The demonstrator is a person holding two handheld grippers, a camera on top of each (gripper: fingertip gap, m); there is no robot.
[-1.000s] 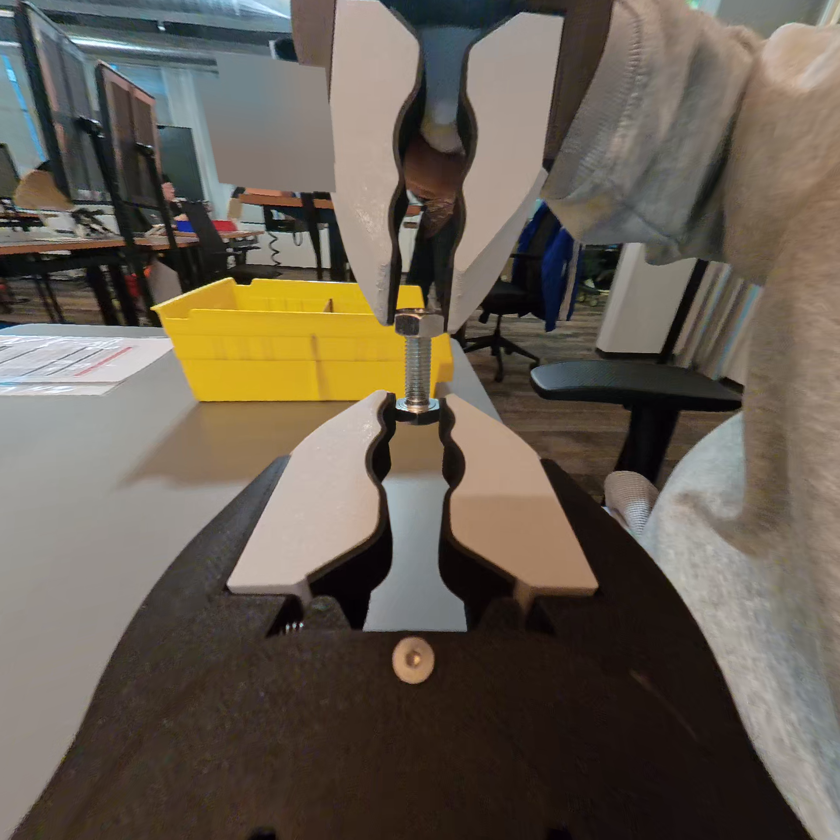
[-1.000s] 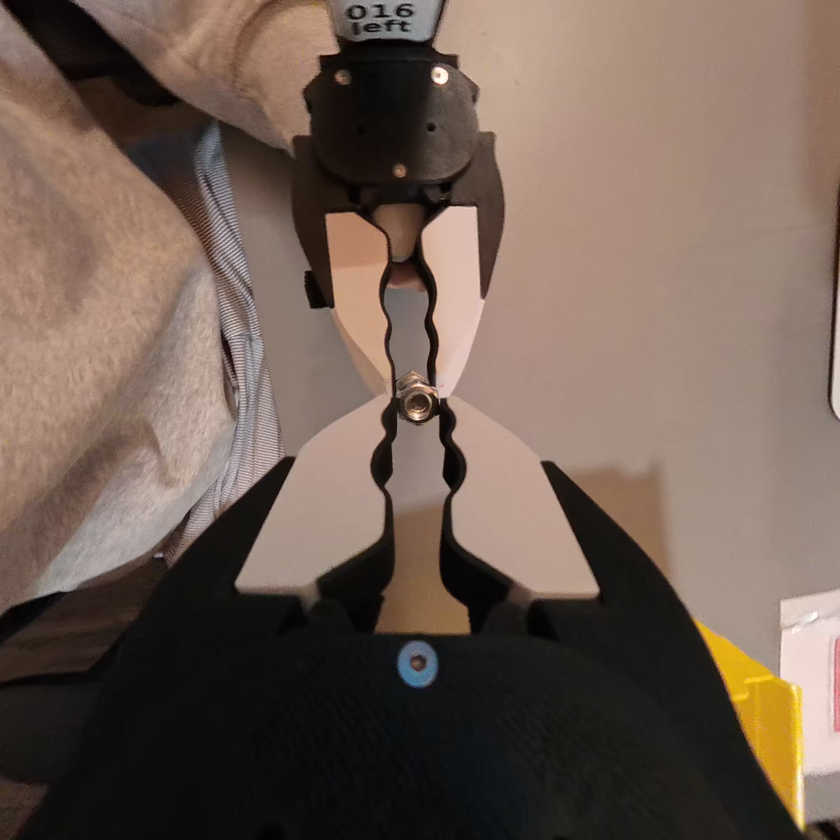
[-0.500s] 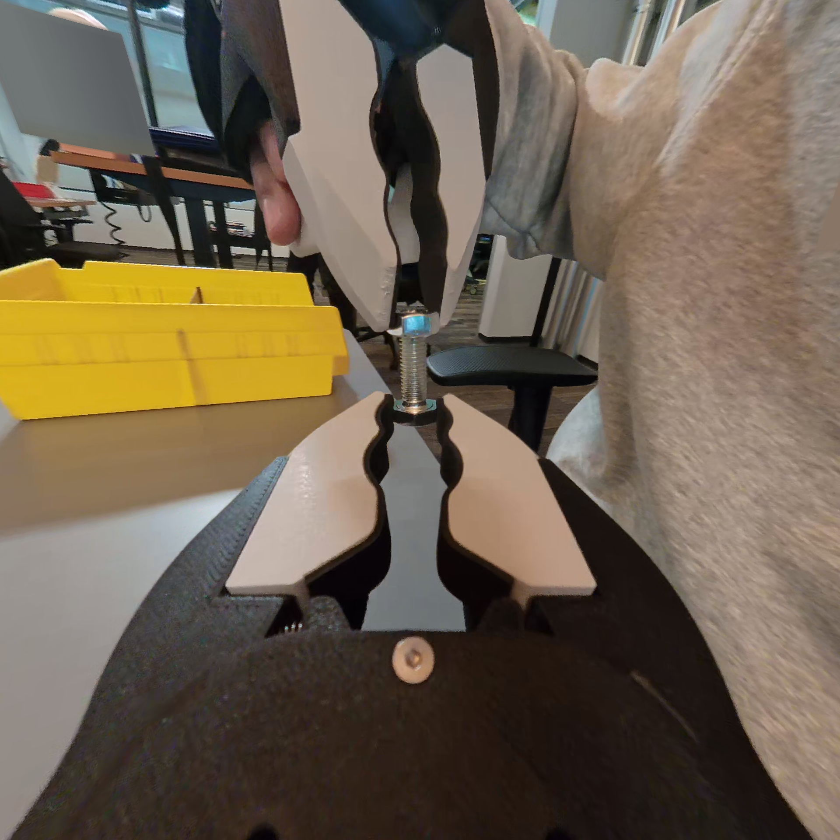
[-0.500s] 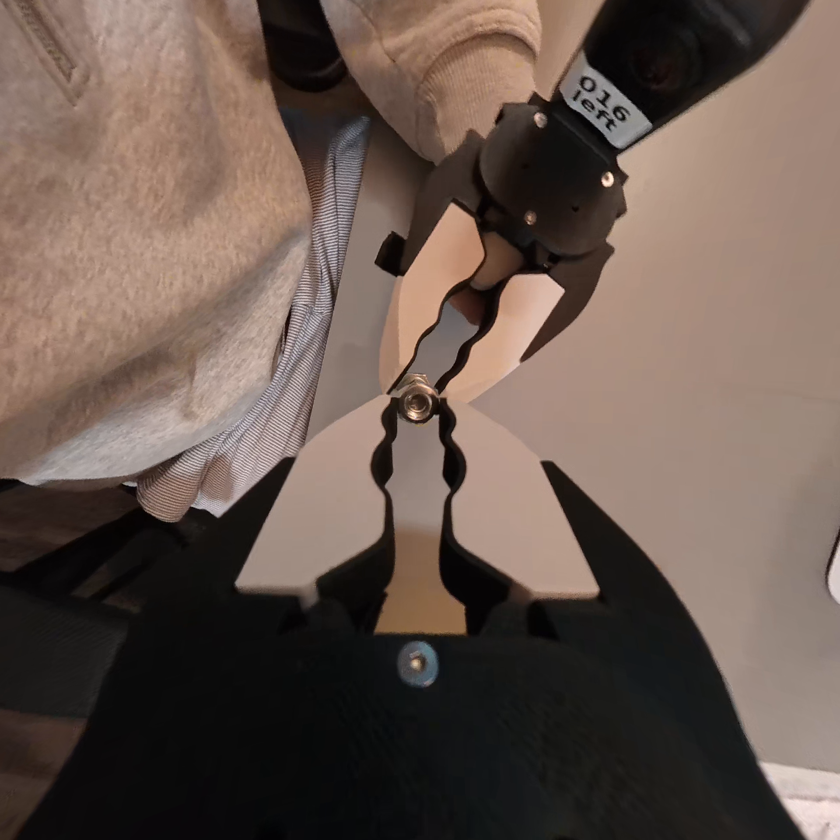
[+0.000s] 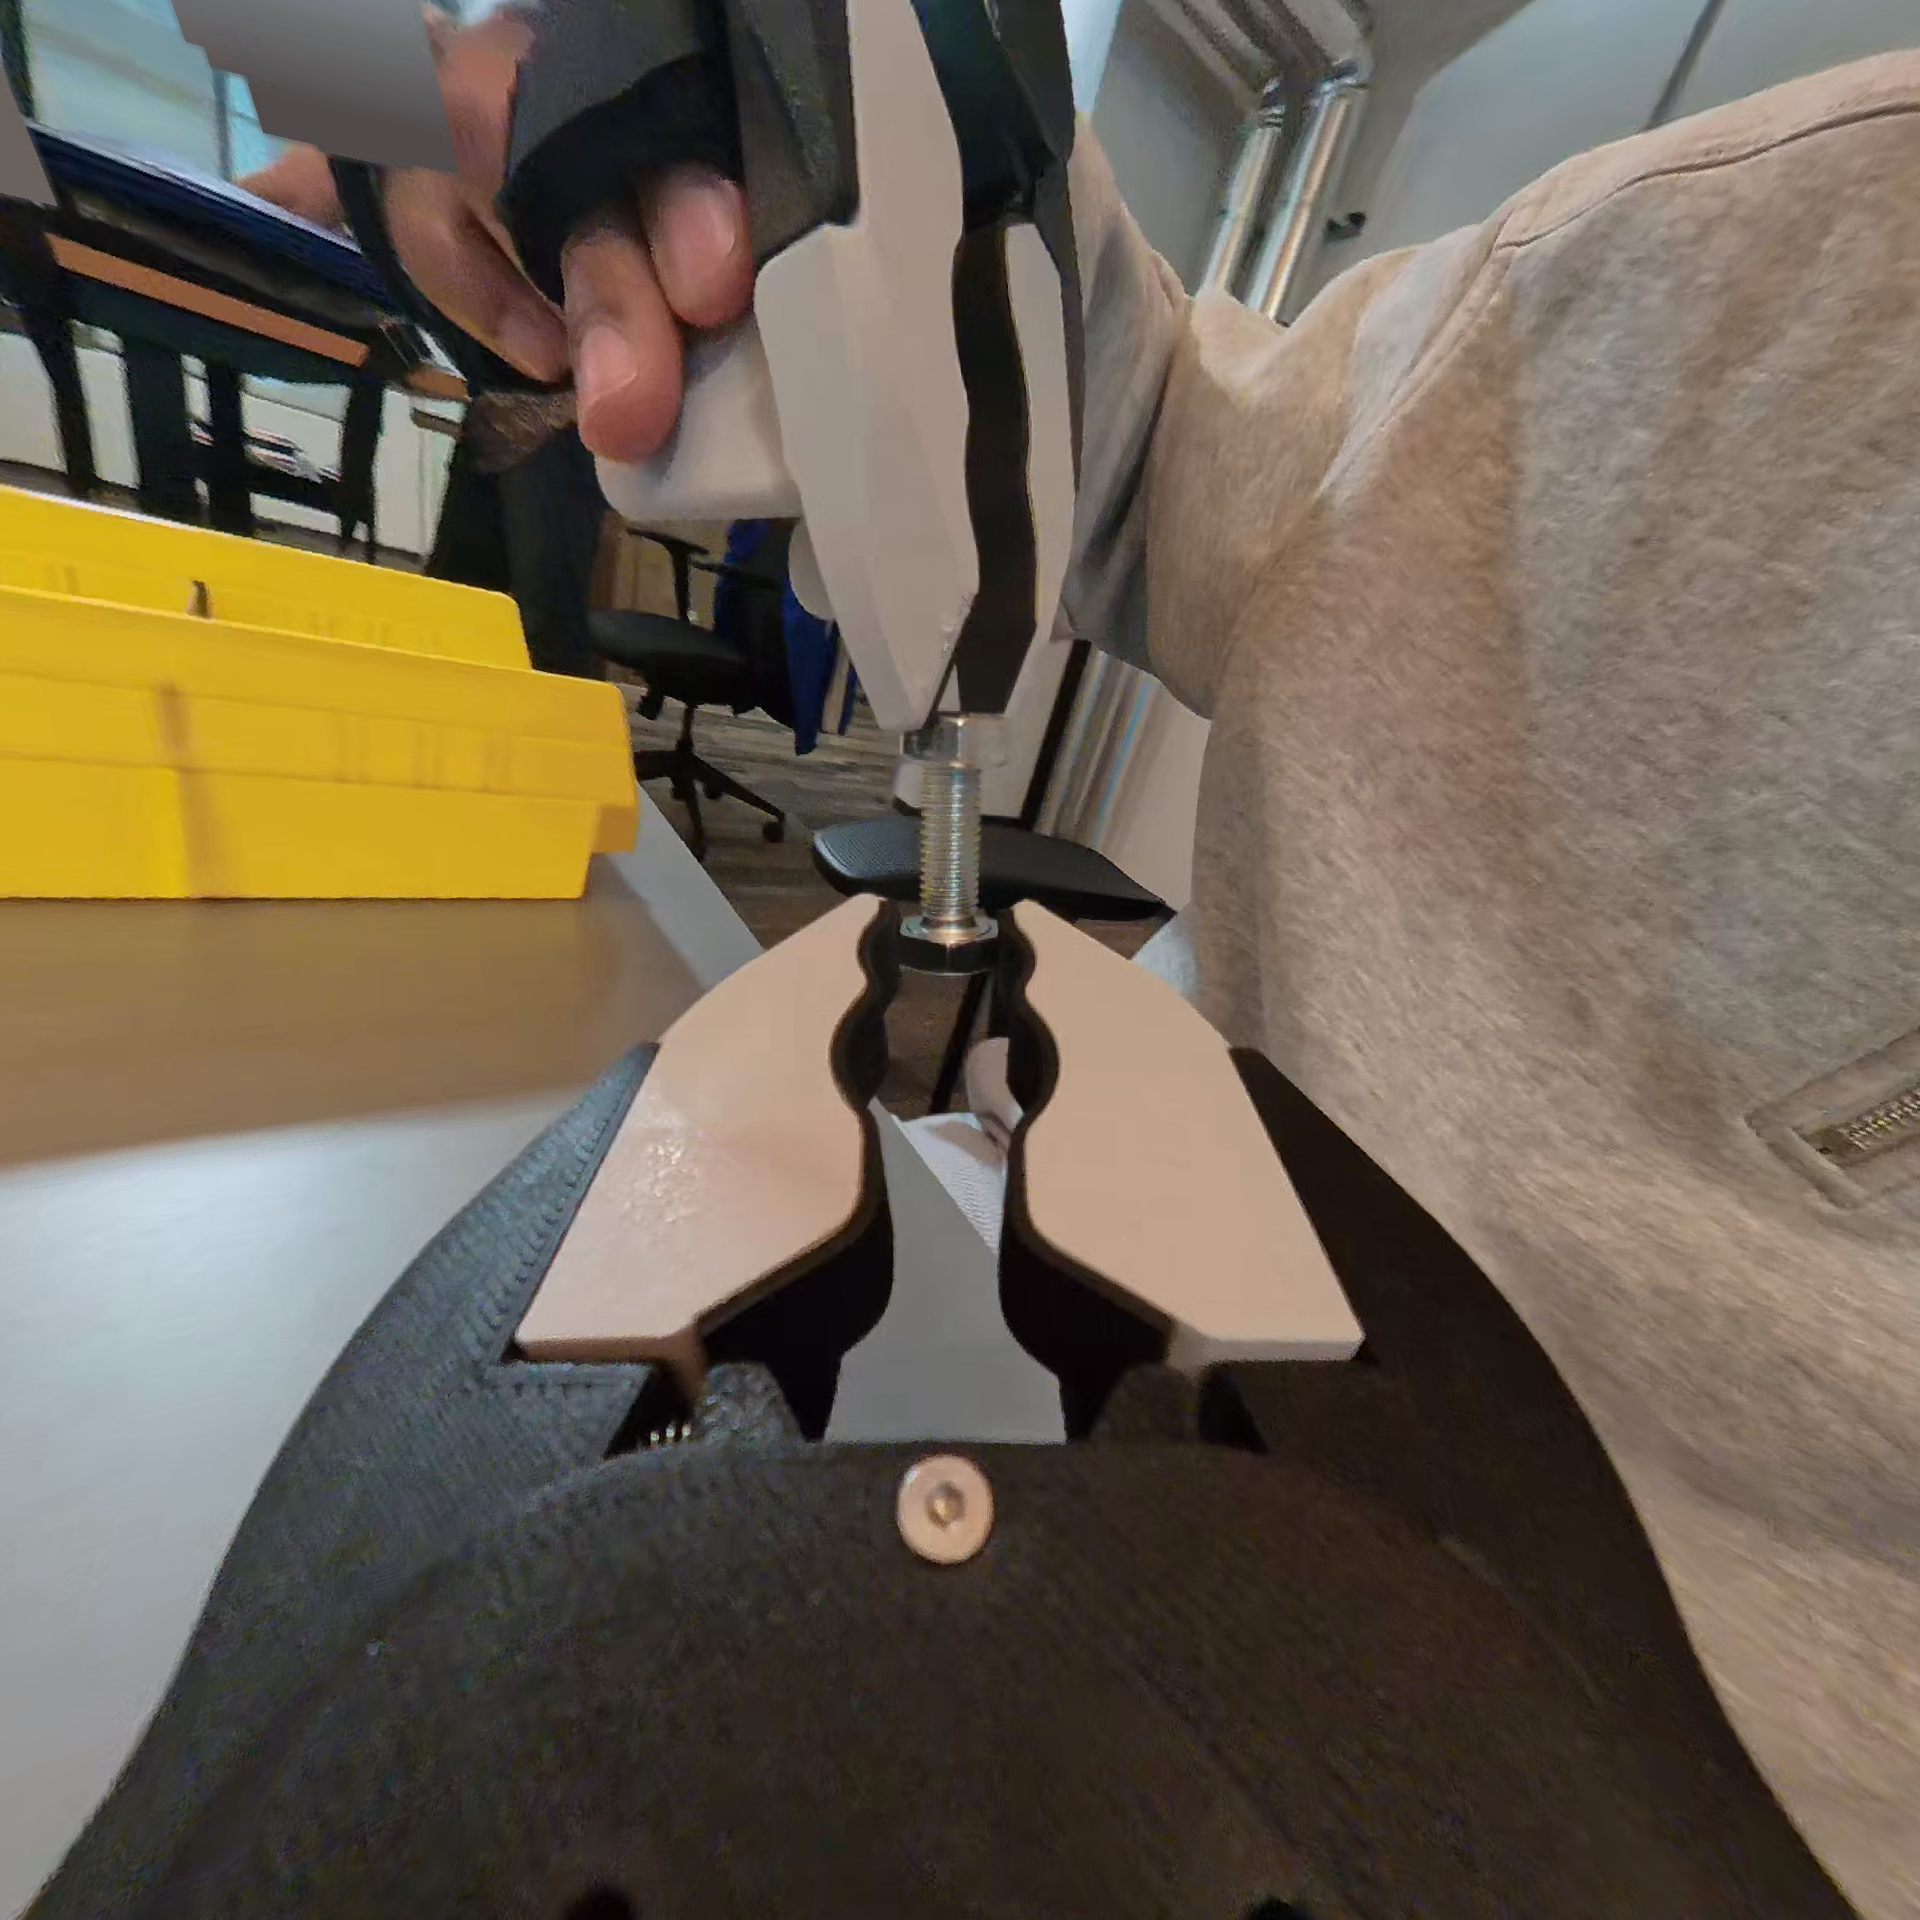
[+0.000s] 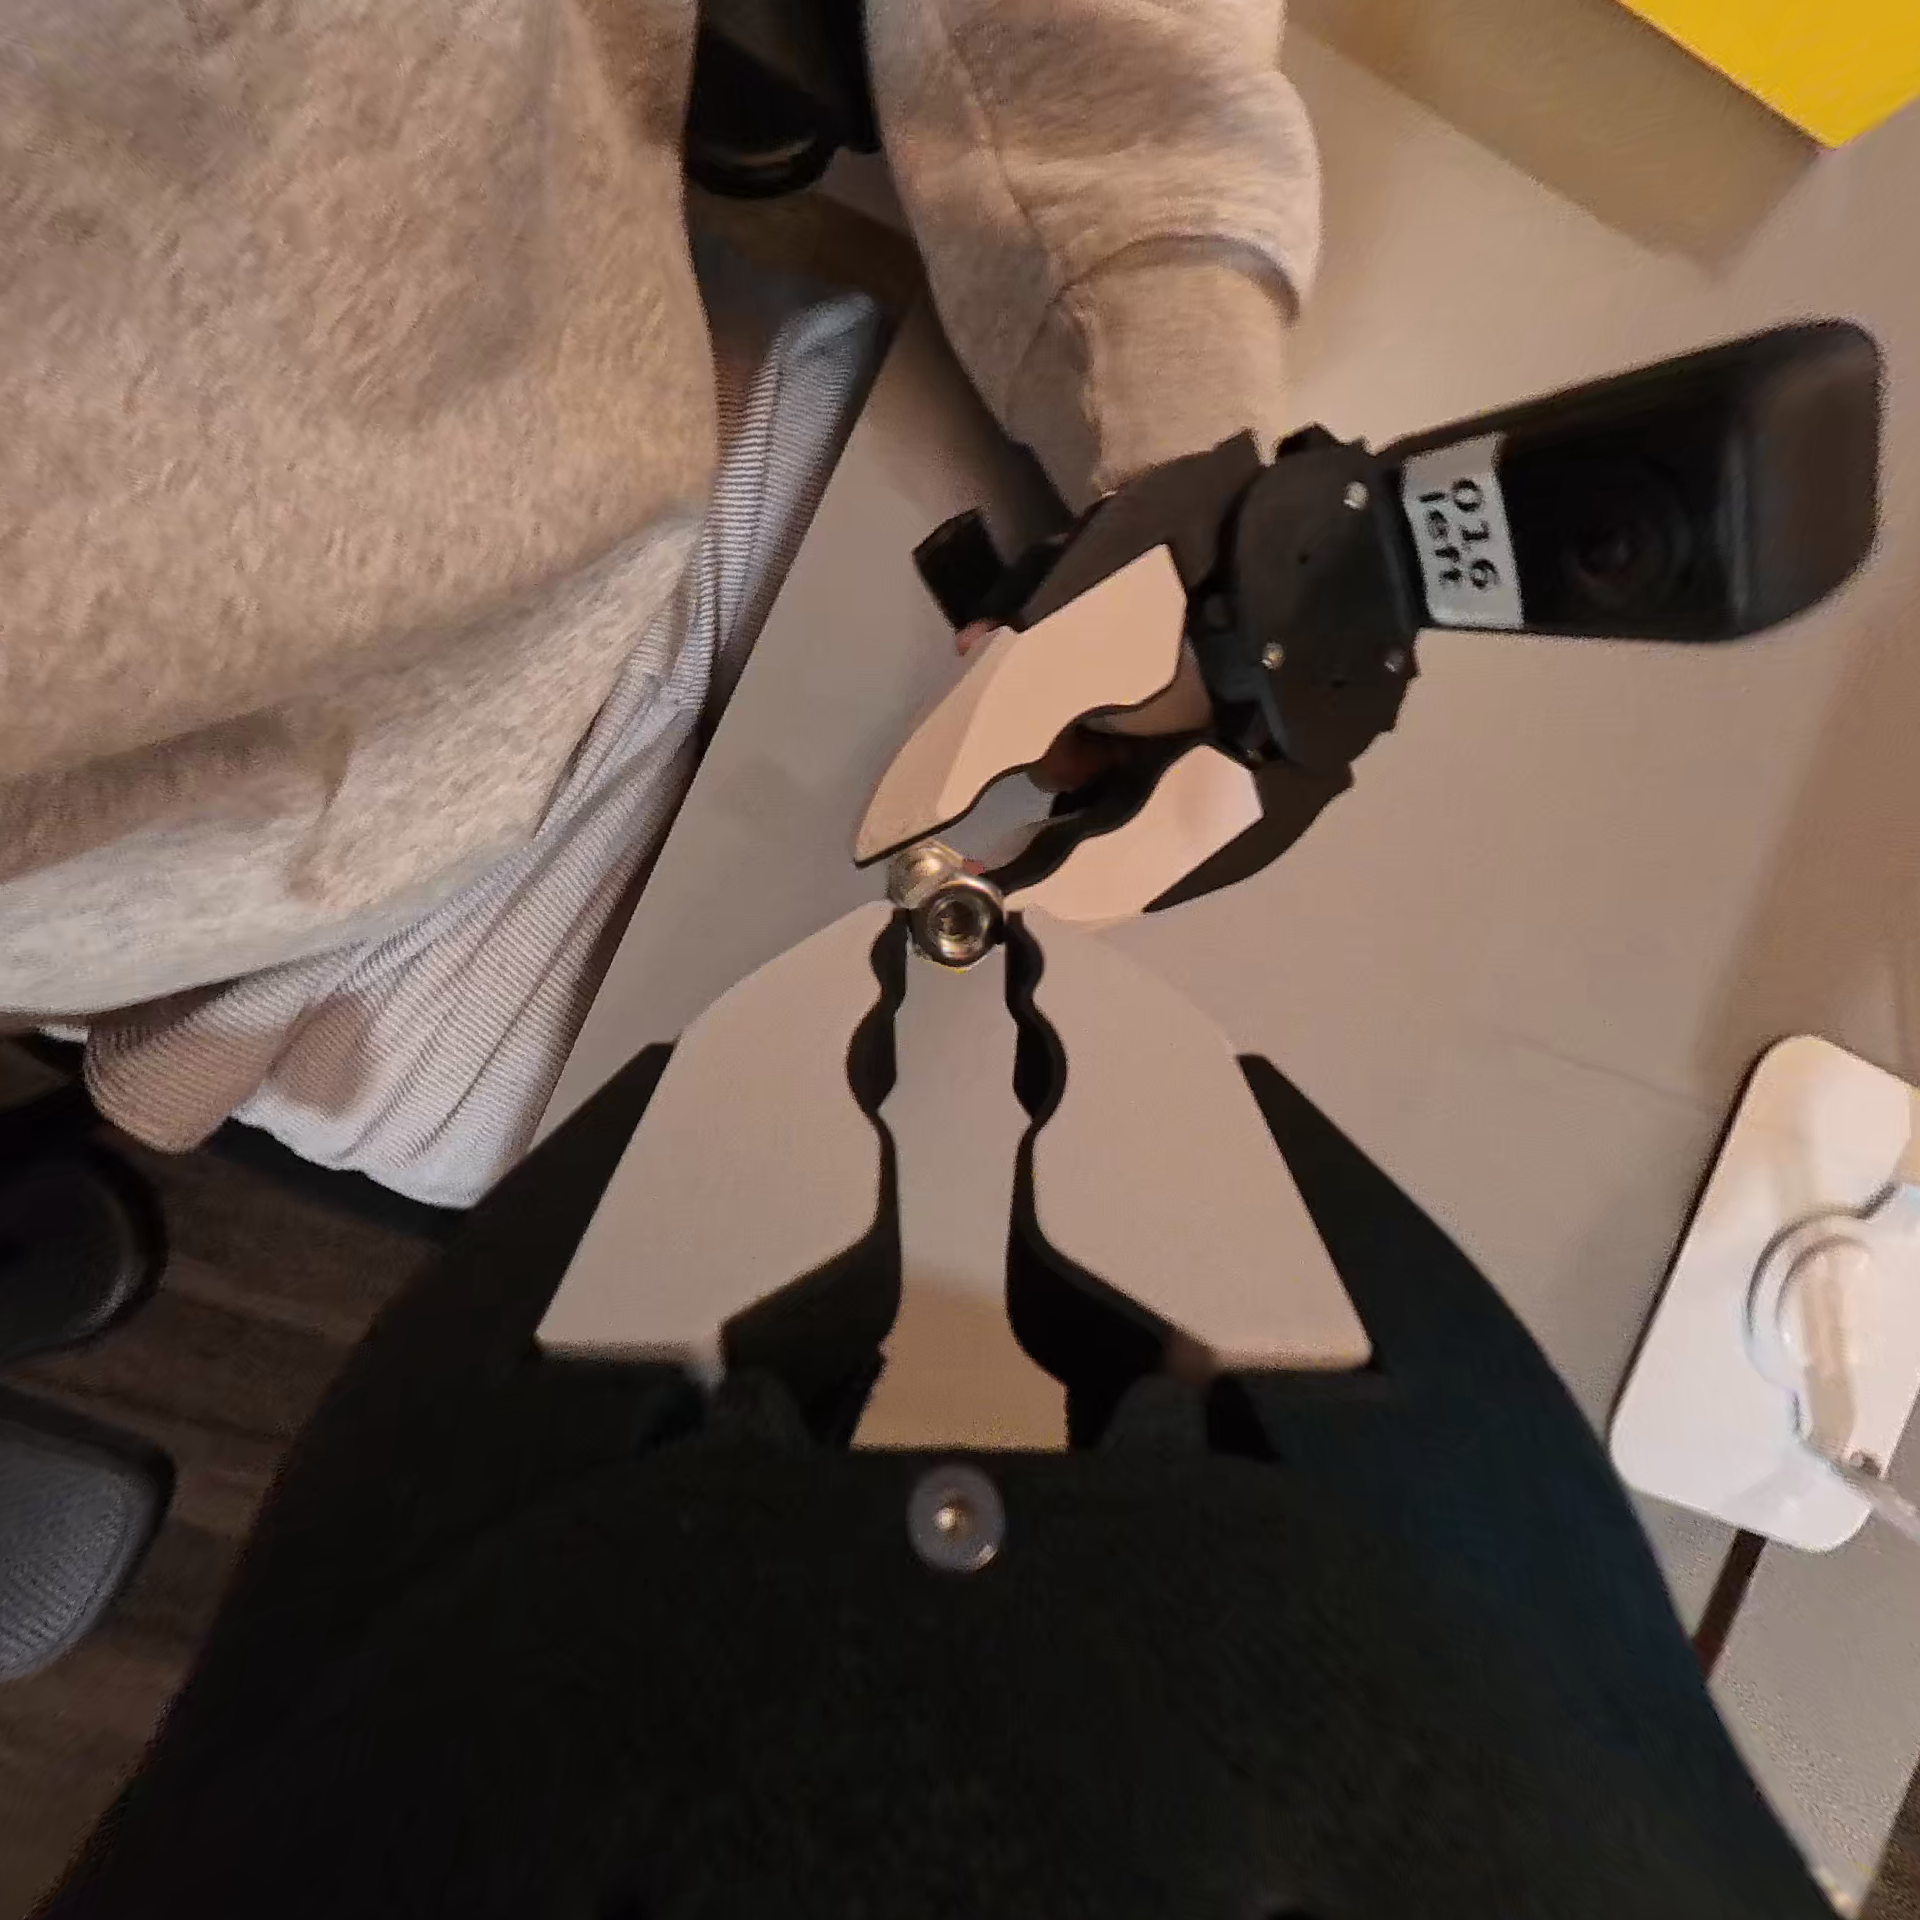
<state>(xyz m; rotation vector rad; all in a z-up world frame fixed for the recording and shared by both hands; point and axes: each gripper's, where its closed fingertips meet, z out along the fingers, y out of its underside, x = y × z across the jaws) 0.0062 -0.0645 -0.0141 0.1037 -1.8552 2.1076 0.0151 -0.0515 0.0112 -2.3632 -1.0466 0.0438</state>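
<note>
A silver bolt (image 5: 948, 831) stands upright between my two grippers, just off the table's near edge. My left gripper (image 5: 948, 935) is shut on a hex nut (image 5: 945, 948) at the bolt's lower end. My right gripper (image 5: 961, 712) comes down from above and is shut on the bolt's head. In the right wrist view my right gripper (image 6: 951, 920) grips the bolt head (image 6: 954, 920) end-on. The left gripper (image 6: 961, 868) reaches in from the upper right there, with the nut (image 6: 914, 878) at its tips.
A yellow divided bin (image 5: 260, 779) sits on the grey table (image 5: 208, 1091) to the left. A person's grey sweatshirt (image 5: 1558, 727) fills the right. A black chair armrest (image 5: 1039, 883) lies behind the bolt. A white device (image 6: 1787, 1299) lies on the table at the right. Only a small space, under 4 cm, lies between the two pairs of fingers.
The two grippers have turned about the bolt's axis relative to each other; in the right wrist view the left gripper swung from the top to the upper right. Both grips held.
</note>
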